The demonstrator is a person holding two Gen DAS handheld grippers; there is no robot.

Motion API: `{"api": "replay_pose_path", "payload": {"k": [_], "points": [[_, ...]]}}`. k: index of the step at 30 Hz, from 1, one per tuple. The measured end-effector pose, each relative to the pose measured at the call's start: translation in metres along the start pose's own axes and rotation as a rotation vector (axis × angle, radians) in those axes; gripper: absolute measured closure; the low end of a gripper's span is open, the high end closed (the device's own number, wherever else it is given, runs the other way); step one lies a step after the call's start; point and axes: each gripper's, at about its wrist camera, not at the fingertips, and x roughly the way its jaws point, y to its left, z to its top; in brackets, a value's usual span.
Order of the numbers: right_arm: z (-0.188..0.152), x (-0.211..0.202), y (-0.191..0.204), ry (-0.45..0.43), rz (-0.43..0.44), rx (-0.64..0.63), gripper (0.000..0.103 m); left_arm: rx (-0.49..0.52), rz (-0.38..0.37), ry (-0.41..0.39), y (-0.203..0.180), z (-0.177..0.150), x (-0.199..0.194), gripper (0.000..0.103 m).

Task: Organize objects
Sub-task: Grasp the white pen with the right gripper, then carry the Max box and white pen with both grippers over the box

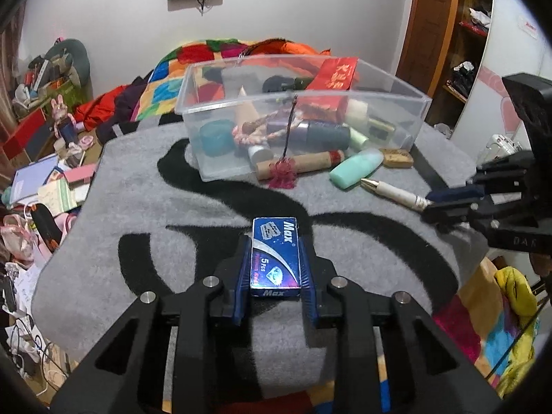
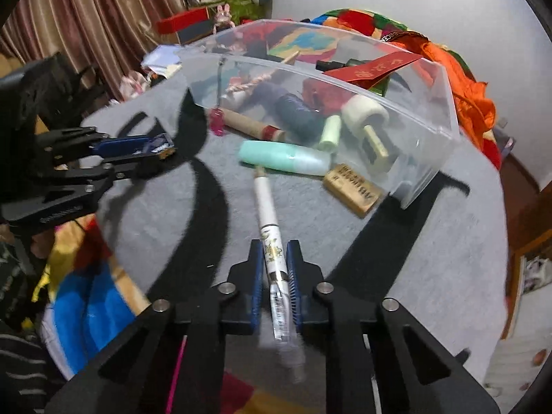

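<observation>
While both my hand-held grippers are loaded, the clear box [image 1: 390,103] ahead comes next.
My left hand-held gripper [image 1: 275,269] clamps the razor-blade pack [image 1: 275,258], my right hand-held gripper [image 2: 275,269] the white pen [image 2: 272,238]; I'd lift level, clear the rim, then let go.

We note two matching grippers, left gripper [image 1: 275,269] and right gripper [image 2: 275,272]: black angular linkage frames, silver round pivot screws, blue ribbed pads [image 1: 306,269] lining the jaws.

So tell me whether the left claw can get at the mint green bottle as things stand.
Probably not yet: the left claw is shut on the blue Max box. The mint green bottle lies unobstructed on the grey mat beside the clear bin.
</observation>
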Motion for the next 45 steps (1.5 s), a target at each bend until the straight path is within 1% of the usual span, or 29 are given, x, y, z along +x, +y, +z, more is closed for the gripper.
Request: {"api": "replay_pose_path", "payload": {"k": [4,8,14,21,26,31,36,40,43,45], "points": [[-0.003,-0.013,0.009,-0.059,-0.009,0.014,0.093,-0.006,-0.014,-0.029,-0.004,0.009,-0.009,0.076],[0.002,-0.033,0.010,-0.136,0.030,0.050,0.093,-0.020,-0.031,-0.076,-0.007,0.021,-0.025,0.076],[0.015,-0.063,0.007,-0.247,0.044,0.089,0.093,-0.030,-0.043,-0.146,-0.008,0.043,-0.046,0.076],[0.038,-0.075,-0.009,-0.341,0.035,0.160,0.093,-0.046,-0.052,-0.190,-0.009,0.063,-0.055,0.076],[0.055,-0.075,-0.025,-0.380,0.037,0.206,0.093,-0.049,-0.031,-0.207,-0.003,0.081,-0.054,0.076],[0.072,-0.071,-0.039,-0.407,0.039,0.250,0.093,-0.064,-0.014,-0.194,0.009,0.097,-0.041,0.076],[0.094,-0.061,-0.054,-0.417,-0.012,0.270,0.093,-0.083,0.000,-0.161,0.023,0.111,-0.018,0.076],[0.109,-0.046,-0.064,-0.393,-0.065,0.285,0.093,-0.093,0.004,-0.124,0.030,0.116,0.003,0.076],[0.117,-0.028,-0.070,-0.356,-0.079,0.288,0.093,-0.100,0.005,-0.100,0.032,0.118,0.018,0.076],[0.120,-0.014,-0.072,-0.323,-0.059,0.277,0.093,-0.108,-0.001,-0.087,0.034,0.119,0.026,0.076]]}}
